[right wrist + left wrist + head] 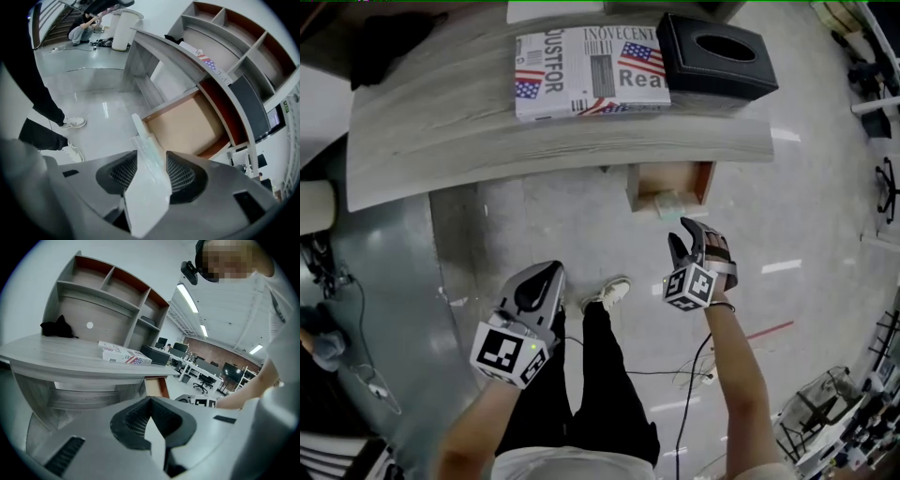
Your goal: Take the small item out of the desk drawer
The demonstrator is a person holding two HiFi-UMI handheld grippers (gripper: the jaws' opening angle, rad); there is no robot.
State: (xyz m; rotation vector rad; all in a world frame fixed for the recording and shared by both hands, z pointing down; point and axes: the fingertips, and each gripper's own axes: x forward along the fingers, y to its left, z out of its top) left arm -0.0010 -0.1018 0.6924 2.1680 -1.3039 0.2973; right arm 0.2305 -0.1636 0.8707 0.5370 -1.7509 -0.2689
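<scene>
Right gripper view gives the clearest answer: a small clear packet stands between the jaws of the right gripper. The jaws are spread wide. Both ribbed pads show beside the packet, so it seems to rest there loosely and not to be pinched. The packet is outside the open drawer, just in front of its mouth, and the brown bottom of the drawer looks bare in this view. In the head view a pale patch lies at the mouth of the drawer, probably this same packet, but I cannot tell for sure.

I judge that the taking out is nearly done and that the step in hand is what comes after the lift. With the jaws this wide the packet could slip down to the floor. The next move therefore calls for either closing on it again or bringing it over a firm place, such as the top of the desk, before letting it go.

The packet is thin, flat, whitish and half transparent, with a narrow tip pointing away from the jaws. It looks light and probably bends easily.

The left gripper hangs low, well apart from the drawer, its jaws pressed together on nothing.
</scene>
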